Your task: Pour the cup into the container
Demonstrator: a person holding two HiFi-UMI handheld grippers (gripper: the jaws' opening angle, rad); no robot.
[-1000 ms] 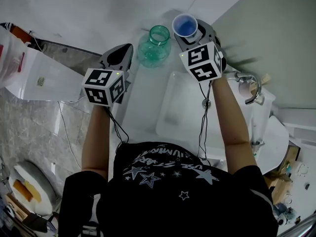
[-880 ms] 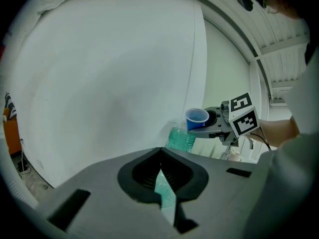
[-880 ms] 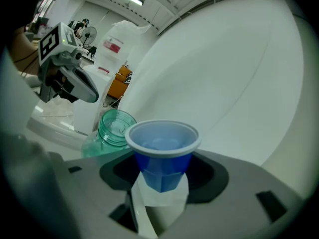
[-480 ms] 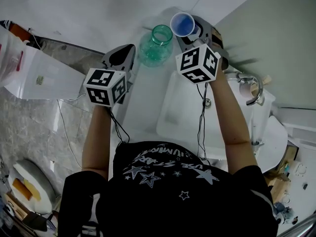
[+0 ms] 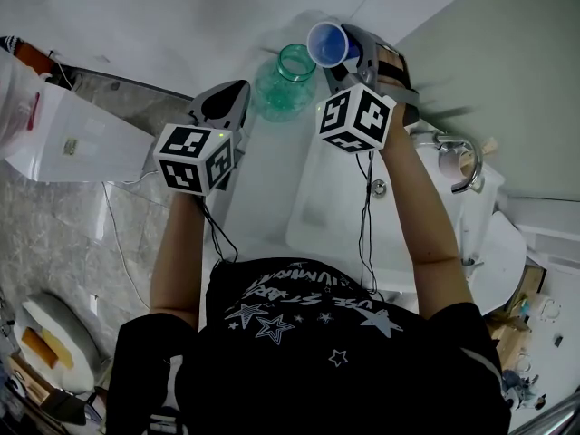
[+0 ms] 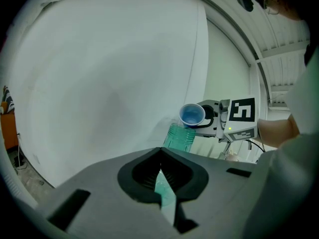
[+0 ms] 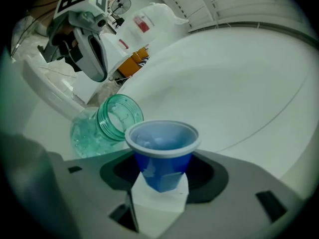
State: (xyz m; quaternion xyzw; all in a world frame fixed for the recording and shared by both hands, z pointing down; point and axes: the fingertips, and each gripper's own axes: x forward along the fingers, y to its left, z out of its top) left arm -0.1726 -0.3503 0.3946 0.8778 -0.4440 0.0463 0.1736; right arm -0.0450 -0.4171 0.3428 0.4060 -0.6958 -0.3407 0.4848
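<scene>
The left gripper (image 5: 237,89) has its fingers closed together, with nothing between them. To its right a green glass jar (image 5: 285,82) stands upright on the white surface (image 5: 263,179). The blue cup (image 5: 326,43) is just beside the jar's mouth and higher, and its long axis leans so that its mouth points toward the jar. The fingers of the right gripper (image 5: 344,54) are clamped on the cup. Further right are a white sink (image 5: 331,207) and a tap (image 5: 458,159).

White upside-down lettering among stars on the person's black shirt (image 5: 299,320) is too warped to read; the red label (image 7: 141,23) on a white bag (image 7: 159,11) is blurred.
</scene>
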